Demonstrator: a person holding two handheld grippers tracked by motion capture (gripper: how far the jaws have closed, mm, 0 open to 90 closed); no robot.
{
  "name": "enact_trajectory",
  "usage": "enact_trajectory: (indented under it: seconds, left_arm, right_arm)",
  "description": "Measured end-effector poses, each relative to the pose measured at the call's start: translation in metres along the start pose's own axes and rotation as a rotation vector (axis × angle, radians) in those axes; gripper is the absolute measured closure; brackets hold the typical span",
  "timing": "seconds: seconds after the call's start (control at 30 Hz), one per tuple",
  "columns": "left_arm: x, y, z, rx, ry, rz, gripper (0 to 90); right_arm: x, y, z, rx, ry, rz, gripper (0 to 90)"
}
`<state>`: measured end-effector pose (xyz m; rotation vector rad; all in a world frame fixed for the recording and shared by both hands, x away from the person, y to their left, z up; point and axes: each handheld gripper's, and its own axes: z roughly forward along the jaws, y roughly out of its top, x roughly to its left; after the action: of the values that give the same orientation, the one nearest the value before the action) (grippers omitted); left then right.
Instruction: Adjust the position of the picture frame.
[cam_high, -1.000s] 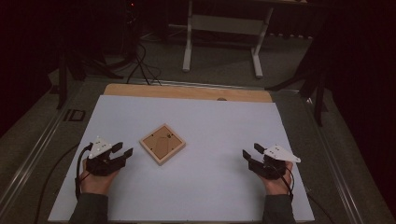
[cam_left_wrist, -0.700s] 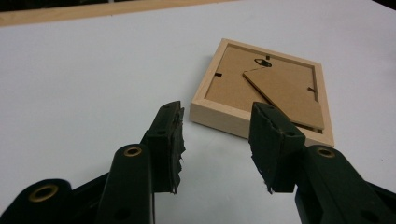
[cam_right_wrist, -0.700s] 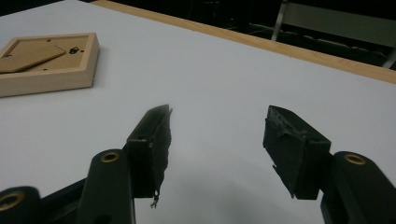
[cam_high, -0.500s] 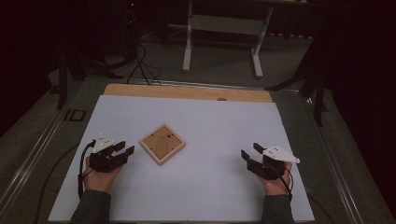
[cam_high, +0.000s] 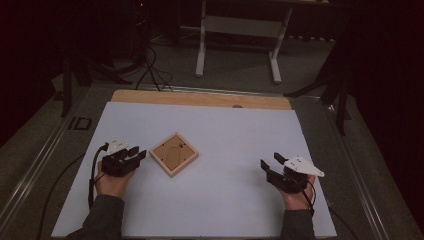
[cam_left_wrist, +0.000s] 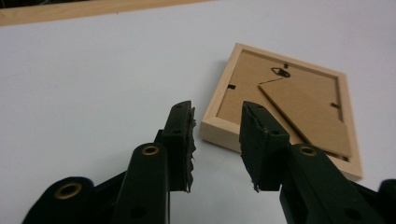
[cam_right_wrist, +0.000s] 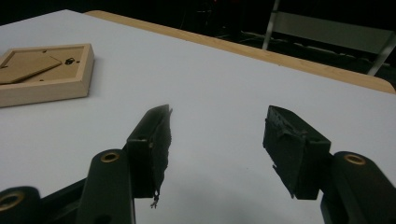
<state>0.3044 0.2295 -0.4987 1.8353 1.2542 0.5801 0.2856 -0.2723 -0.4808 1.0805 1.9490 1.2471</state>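
A small wooden picture frame (cam_high: 174, 153) lies face down on the white table top (cam_high: 230, 135), its brown backing board and hanger up. My left gripper (cam_high: 138, 154) sits just left of it, pointing at the frame's near corner (cam_left_wrist: 210, 128). Its jaws have just been closing and stand partly apart with nothing between them; the frame (cam_left_wrist: 285, 100) lies just beyond the fingertips (cam_left_wrist: 184, 116). My right gripper (cam_high: 268, 166) rests far to the right, jaws wide apart over bare table (cam_right_wrist: 219, 135). The frame (cam_right_wrist: 44, 72) lies off at that view's far left.
A wooden strip (cam_high: 200, 98) edges the table's far side. Beyond it stand a white stand's legs (cam_high: 237, 45) and cables (cam_high: 150, 65) on a dark floor. A cable (cam_high: 92, 175) trails from the left gripper.
My left hand has slid right toward the frame, and its jaws have narrowed. The right hand and the frame have stayed where they were.
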Motion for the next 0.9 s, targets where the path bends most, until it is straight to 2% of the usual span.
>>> enact_trajectory:
  seconds: [0.17, 0.27, 0.43, 0.53, 0.9]
  left_arm:
    - [-0.001, 0.007, 0.011, -0.004, -0.014, 0.005, 64.7]
    - [-0.002, 0.01, 0.018, 0.014, -0.016, 0.001, 64.7]
    - [-0.002, 0.009, 0.026, 0.029, -0.022, -0.037, 62.5]
    - [-0.005, 0.008, 0.03, 0.051, -0.016, -0.039, 60.8]
    - [-0.011, 0.001, 0.041, 0.099, -0.021, -0.09, 58.3]
  right_arm:
    - [-0.002, 0.0, -0.002, -0.004, -0.009, 0.006, 40.7]
    - [-0.002, 0.0, -0.002, -0.005, -0.008, 0.003, 40.5]
    - [-0.002, 0.0, -0.001, 0.0, -0.008, 0.003, 40.3]
    - [-0.002, -0.001, -0.001, 0.0, -0.008, 0.003, 40.3]
    - [-0.004, -0.001, -0.002, 0.001, -0.006, 0.006, 39.5]
